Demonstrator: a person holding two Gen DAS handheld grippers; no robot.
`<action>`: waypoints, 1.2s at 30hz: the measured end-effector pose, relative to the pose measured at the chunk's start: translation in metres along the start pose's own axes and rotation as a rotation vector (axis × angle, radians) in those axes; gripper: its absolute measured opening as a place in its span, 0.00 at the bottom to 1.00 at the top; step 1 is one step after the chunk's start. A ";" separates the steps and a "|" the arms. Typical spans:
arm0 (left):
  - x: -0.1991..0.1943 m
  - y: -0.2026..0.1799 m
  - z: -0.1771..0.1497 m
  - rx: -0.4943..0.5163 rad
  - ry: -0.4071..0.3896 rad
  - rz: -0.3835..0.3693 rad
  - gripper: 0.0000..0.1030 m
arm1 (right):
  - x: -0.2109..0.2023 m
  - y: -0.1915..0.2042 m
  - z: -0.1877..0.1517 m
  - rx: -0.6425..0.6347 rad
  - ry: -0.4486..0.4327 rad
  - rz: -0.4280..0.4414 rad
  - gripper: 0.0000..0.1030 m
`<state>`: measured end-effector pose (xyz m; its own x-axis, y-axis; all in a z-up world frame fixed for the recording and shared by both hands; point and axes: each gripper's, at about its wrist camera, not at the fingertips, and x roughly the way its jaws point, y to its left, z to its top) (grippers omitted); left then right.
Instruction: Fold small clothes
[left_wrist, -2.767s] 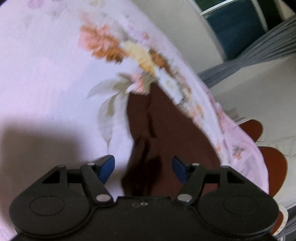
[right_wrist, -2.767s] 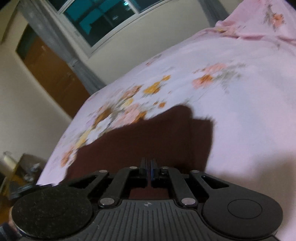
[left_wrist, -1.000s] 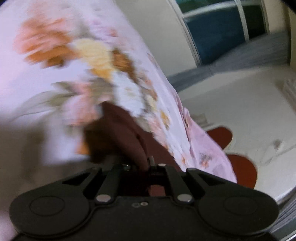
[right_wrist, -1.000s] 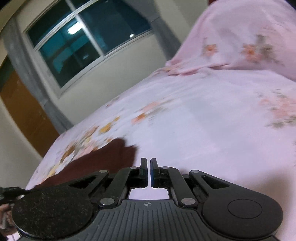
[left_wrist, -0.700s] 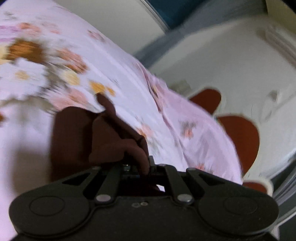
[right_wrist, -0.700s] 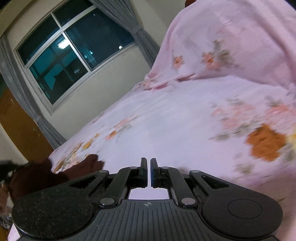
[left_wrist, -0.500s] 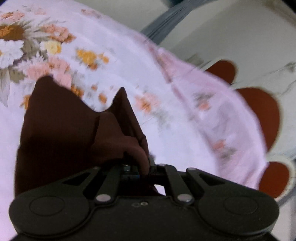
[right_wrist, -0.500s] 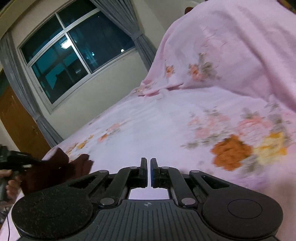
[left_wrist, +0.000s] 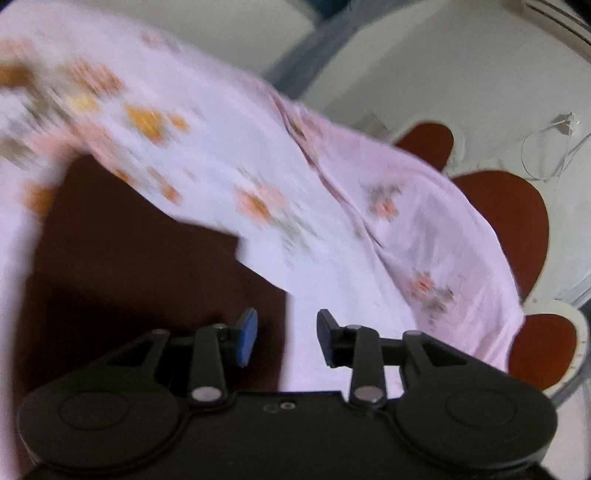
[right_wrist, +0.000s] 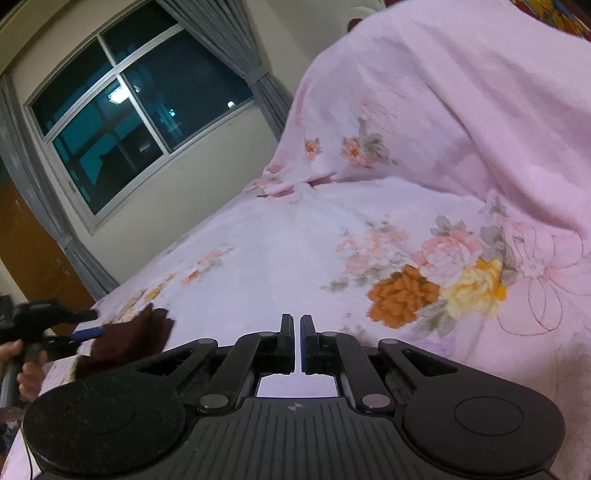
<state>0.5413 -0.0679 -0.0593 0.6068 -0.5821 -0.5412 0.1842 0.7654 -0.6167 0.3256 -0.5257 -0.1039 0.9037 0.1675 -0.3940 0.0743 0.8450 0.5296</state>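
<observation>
A dark brown garment (left_wrist: 129, 258) lies flat on the pink floral bedsheet (left_wrist: 332, 229). My left gripper (left_wrist: 286, 339) hovers over its right edge. Its jaws are opening and their blue pads (left_wrist: 246, 336) press on nothing; the cloth's edge runs beneath the gap. In the right wrist view the same garment (right_wrist: 129, 343) shows at the far left, with the left gripper (right_wrist: 86, 325) and the hand (right_wrist: 29, 369) that holds it. My right gripper (right_wrist: 297, 343) is shut and empty, well to the right of the garment, over bare sheet.
A tall mound under the sheet (right_wrist: 461, 110) rises at the right. A headboard with red-brown pads (left_wrist: 506, 221) stands past the bed's end. A dark window (right_wrist: 140, 110) with grey curtains and a wooden door (right_wrist: 22, 258) lie beyond the bed.
The left gripper carried the bunched garment across, then let go of it; its jaws have parted and the cloth lies flat. The right gripper swung away to the right, still shut.
</observation>
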 end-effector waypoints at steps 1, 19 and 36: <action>-0.029 0.013 -0.002 0.012 -0.039 0.044 0.33 | -0.001 0.007 0.002 -0.002 0.000 0.012 0.03; -0.108 0.071 -0.125 0.260 -0.081 0.418 0.34 | 0.094 0.212 -0.065 -0.005 0.270 0.244 0.03; -0.091 0.080 -0.121 0.311 -0.067 0.490 0.34 | 0.167 0.237 -0.091 0.098 0.427 0.234 0.70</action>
<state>0.4074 0.0132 -0.1291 0.7239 -0.1288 -0.6778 0.0816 0.9915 -0.1013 0.4559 -0.2509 -0.1123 0.6488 0.5575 -0.5178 -0.0523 0.7116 0.7007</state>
